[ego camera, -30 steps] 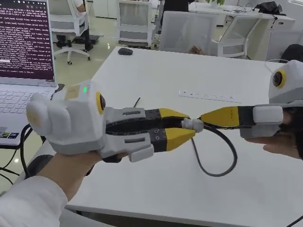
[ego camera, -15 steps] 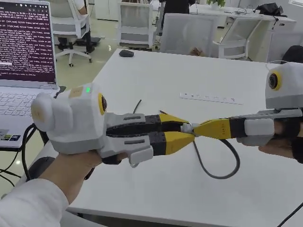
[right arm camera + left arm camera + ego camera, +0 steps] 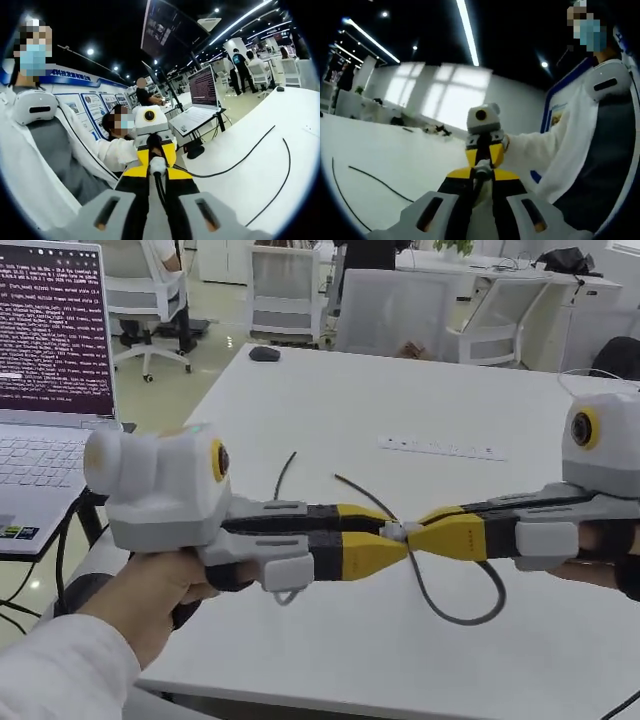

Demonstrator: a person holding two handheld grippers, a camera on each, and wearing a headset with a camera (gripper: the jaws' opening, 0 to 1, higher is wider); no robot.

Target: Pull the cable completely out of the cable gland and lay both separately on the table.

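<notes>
Left hand-held gripper (image 3: 392, 534): jaws closed on the cable gland (image 3: 398, 531), held above the counter (image 3: 420, 390).
Right hand-held gripper (image 3: 422, 528): tip to tip with the left, jaws clamped on the cable (image 3: 468, 619).
Cable: hangs in a loop below the right hand-held gripper.

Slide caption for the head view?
Left hand-held gripper holds cable gland; right hand-held gripper grips cable looped over table.

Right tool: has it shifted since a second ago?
Yes. The right tool has drawn back toward the camera in the head view, farther from the power strip.
</notes>
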